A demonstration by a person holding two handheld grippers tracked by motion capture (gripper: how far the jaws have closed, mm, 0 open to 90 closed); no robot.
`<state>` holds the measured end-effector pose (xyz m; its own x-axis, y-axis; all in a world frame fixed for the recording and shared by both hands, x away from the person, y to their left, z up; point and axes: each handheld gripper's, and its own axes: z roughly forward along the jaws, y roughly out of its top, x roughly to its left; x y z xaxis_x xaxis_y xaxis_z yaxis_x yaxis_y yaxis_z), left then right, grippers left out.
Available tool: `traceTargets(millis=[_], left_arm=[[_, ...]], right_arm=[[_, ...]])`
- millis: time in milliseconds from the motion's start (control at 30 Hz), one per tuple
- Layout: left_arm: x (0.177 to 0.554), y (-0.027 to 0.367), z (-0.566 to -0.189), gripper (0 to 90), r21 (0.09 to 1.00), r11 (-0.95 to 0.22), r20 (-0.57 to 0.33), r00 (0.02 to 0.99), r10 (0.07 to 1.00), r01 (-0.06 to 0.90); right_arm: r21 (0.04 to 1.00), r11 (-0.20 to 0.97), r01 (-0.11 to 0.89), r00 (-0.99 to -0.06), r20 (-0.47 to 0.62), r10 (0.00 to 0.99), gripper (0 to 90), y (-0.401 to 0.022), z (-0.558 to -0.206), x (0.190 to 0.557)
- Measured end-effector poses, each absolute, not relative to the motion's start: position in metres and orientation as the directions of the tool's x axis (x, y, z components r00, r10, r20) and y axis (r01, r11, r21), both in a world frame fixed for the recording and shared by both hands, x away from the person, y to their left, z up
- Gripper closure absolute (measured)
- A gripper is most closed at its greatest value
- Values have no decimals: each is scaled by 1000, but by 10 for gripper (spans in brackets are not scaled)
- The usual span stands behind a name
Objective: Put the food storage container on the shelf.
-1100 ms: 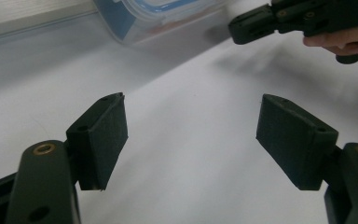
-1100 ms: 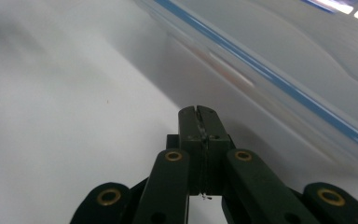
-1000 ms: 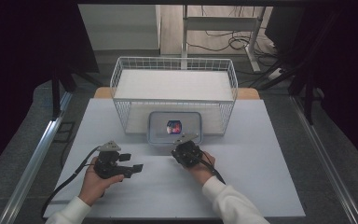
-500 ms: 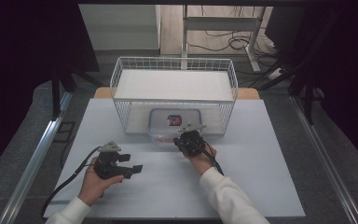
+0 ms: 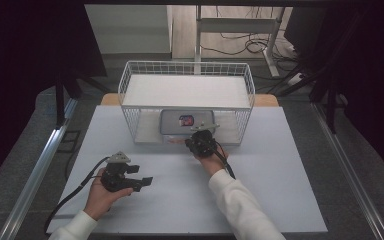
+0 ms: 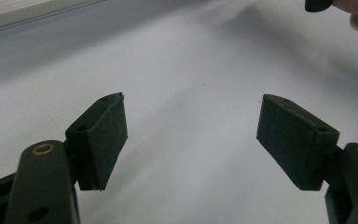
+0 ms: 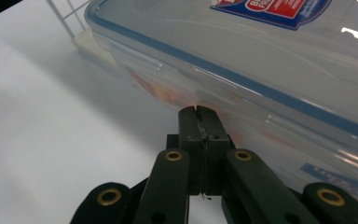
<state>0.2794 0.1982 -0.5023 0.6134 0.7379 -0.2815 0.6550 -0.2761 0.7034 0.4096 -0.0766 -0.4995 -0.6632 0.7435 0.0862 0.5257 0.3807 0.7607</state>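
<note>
Now your right gripper sits at the near wall of the wire basket, its jaws fully closed on nothing, with the pressed-together tips right against the near side of the clear plastic box. The box lies flat at the basket's front, toward the far edge of the table, its blue-seamed lid up and a red label on top. From the high view its long axis looks to run side to side, parallel to the table's far edge, so your closed tips meet one long side square on. Judgement: a push from here would drive the box deeper into the basket, away from you; whether the tips already touch the wall or stop just short cannot be told.

Your left gripper rests low by the near left corner, jaws wide apart and empty, pads over bare tabletop. The right hand is plainly nearer the box.
</note>
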Motion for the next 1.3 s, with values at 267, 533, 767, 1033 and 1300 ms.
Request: traceTargets(millis=[267, 533, 767, 1033, 1300], left_arm=[[279, 199, -501, 247, 704, -260, -315, 618, 720, 661], [282, 200, -501, 247, 704, -248, -330, 616, 715, 665], [286, 201, -501, 249, 705, -230, -355, 614, 705, 672], [279, 203, -496, 249, 715, -234, -333, 616, 714, 658], [268, 201, -494, 248, 717, -248, -304, 613, 730, 651]], right_arm=[[757, 361, 545, -635, 91, 767, 892, -70, -499, 424], [760, 344, 552, -626, 105, 773, 891, -75, -500, 429], [759, 326, 563, -624, 133, 770, 889, -79, -497, 427], [769, 396, 502, -684, 73, 725, 889, -111, -475, 378], [751, 435, 497, -704, 56, 708, 842, -200, -477, 318]])
